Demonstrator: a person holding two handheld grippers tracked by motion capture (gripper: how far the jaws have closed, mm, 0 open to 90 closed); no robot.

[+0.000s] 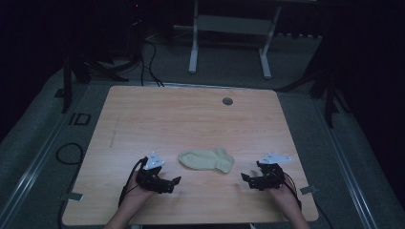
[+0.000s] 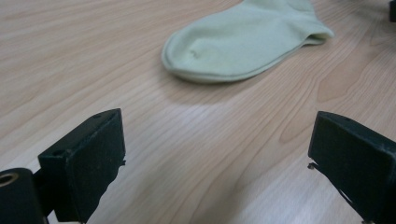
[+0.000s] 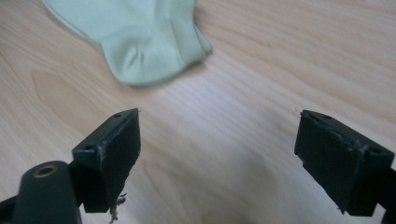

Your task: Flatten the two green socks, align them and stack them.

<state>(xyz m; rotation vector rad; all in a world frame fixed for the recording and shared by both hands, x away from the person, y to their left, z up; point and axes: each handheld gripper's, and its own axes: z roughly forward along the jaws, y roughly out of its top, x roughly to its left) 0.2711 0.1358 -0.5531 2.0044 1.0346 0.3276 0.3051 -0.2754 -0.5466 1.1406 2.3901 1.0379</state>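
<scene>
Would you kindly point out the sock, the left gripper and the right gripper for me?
sock (image 1: 206, 160): high view, middle of its pale green foot.
left gripper (image 1: 175, 183): high view, midway between its open fingertips.
right gripper (image 1: 246, 179): high view, midway between its open fingertips.

Lighting, high view: dim overall; room beyond the table (image 1: 143, 114) falls to near black, with the wooden top as the one lit area, evenly and softly. Image soft, low in detail, slightly grainy.

Lighting, left gripper view: brighter, diffuse, from above; faint soft shadow under the sock (image 2: 243, 42). Near jaws dark and slightly blurred; wood grain sharp in mid-frame.

Lighting, right gripper view: similar; pale sheen on the wood between the jaws. No hard glare.
</scene>
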